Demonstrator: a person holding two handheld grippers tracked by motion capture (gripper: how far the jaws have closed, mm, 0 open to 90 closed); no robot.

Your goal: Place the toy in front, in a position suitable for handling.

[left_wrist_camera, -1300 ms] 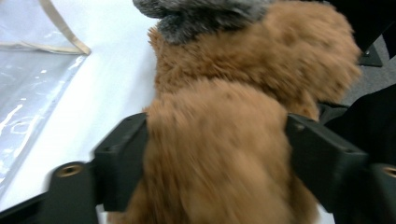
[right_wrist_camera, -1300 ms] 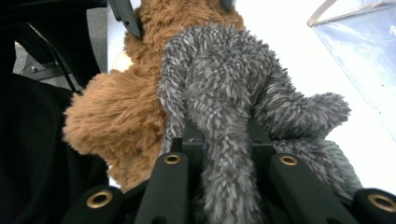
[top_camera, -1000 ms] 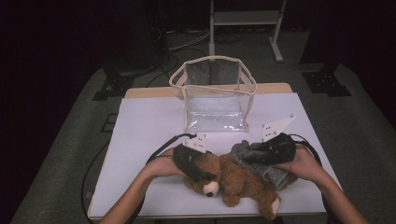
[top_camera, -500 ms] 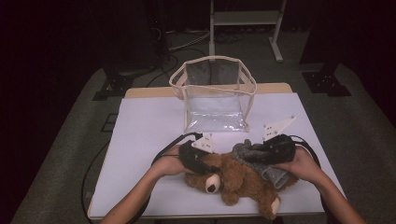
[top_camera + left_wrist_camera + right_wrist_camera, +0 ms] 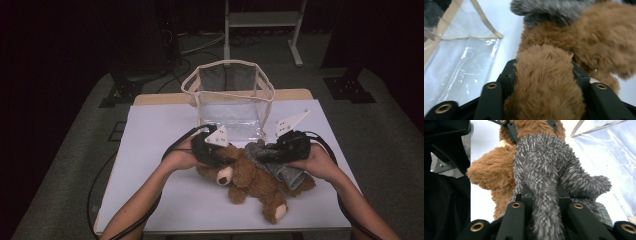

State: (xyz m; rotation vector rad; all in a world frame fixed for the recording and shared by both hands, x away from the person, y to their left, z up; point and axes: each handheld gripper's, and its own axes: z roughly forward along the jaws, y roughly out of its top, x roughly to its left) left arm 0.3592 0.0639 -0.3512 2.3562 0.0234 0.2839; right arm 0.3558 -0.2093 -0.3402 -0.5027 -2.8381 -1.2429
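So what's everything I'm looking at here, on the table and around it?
Fluffy brown teddy bear: one, brown with a pale muzzle, lying at the near middle of the table.
Shaggy grey plush toy: one, grey, lying against the bear's right side.
Clear plastic bag with beige trim: one, see-through, standing open at the far middle of the table.
White table: one, white top with a wooden far edge.
Metal stand: one, pale, on the dark floor behind the table.
Left gripper: one, black, fingers closed on a brown furry part of the bear, having just closed.
Right gripper: one, black, fingers closed on a grey plush limb.
Person's forearms: two, coming in from the near edge.
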